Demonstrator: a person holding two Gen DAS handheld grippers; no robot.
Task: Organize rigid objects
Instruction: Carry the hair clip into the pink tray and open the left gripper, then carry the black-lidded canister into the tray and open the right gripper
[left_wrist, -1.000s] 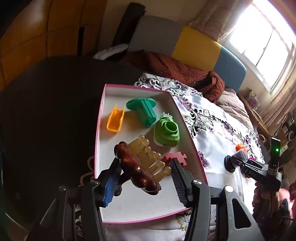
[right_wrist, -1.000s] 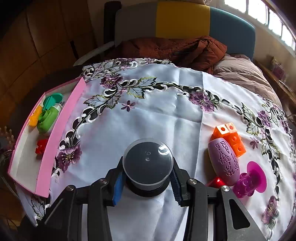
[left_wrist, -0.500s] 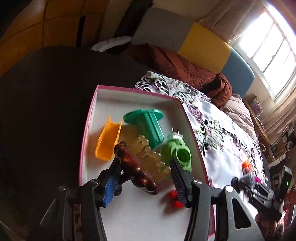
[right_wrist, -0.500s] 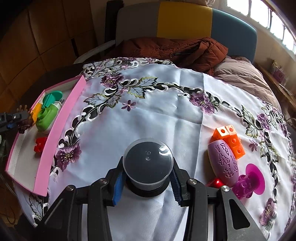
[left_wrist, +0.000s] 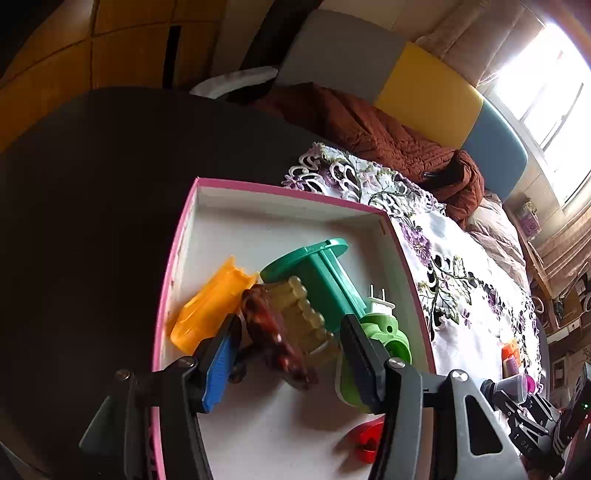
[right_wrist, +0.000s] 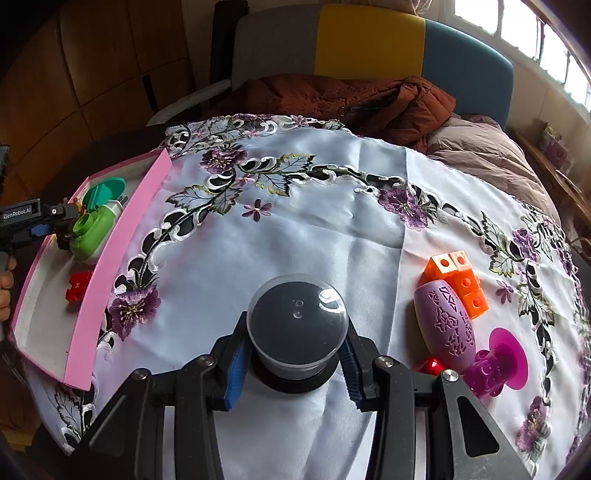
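A brown hair claw clip with yellowish teeth hangs between the fingers of my left gripper, low over the pink-rimmed white tray. The jaws are opening; the clip is blurred and its teeth stand just off the right pad. Under it lie an orange piece, a teal spool, a green plug-in device and a red puzzle piece. My right gripper is shut on a round black jar with a clear lid, standing on the flowered tablecloth.
To the right of the jar lie orange cubes, a purple patterned oval, a magenta spool and a small red piece. The tray sits at the cloth's left edge. A brown jacket lies on the seat behind.
My left gripper has carried the clip further over the tray and lower toward the orange piece and teal spool; its fingers have spread a little. The right gripper and jar have stayed put.
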